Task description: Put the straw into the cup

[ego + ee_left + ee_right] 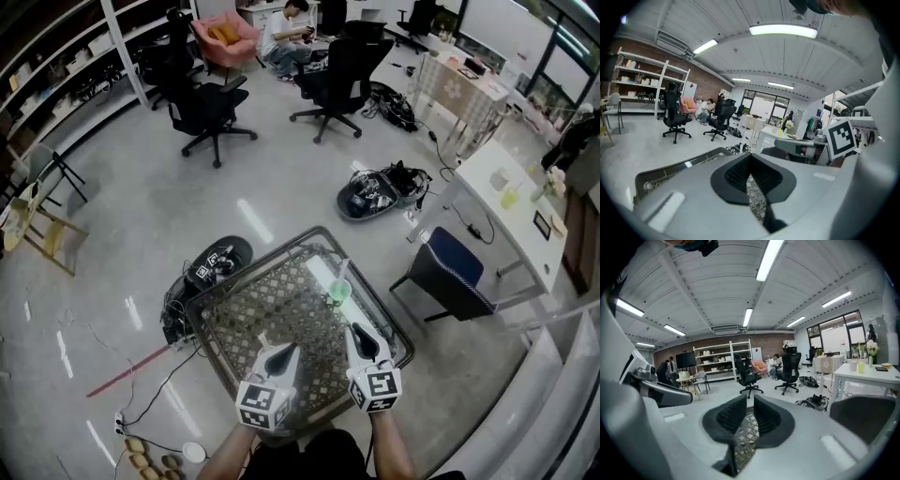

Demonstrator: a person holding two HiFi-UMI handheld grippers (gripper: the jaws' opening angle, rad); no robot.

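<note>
On the far right part of the lattice-patterned glass table [239, 323] stands a small green cup [338, 293], and a pale straw [343, 271] rises out of it. Both grippers hover over the table's near edge, well short of the cup. My left gripper [283, 354] [750, 159] has its fingertips together, with nothing in them. My right gripper [359, 336] [750, 401] keeps a narrow gap between its pads; only the table pattern shows through it. Neither gripper view shows the cup.
A navy chair [448, 272] stands just right of the table, with a white desk [511, 202] beyond it. Black gear and cables [217, 262] lie on the floor at the table's left, and more gear [375, 192] lies farther off. Office chairs [211, 108] and a seated person [281, 37] are at the back.
</note>
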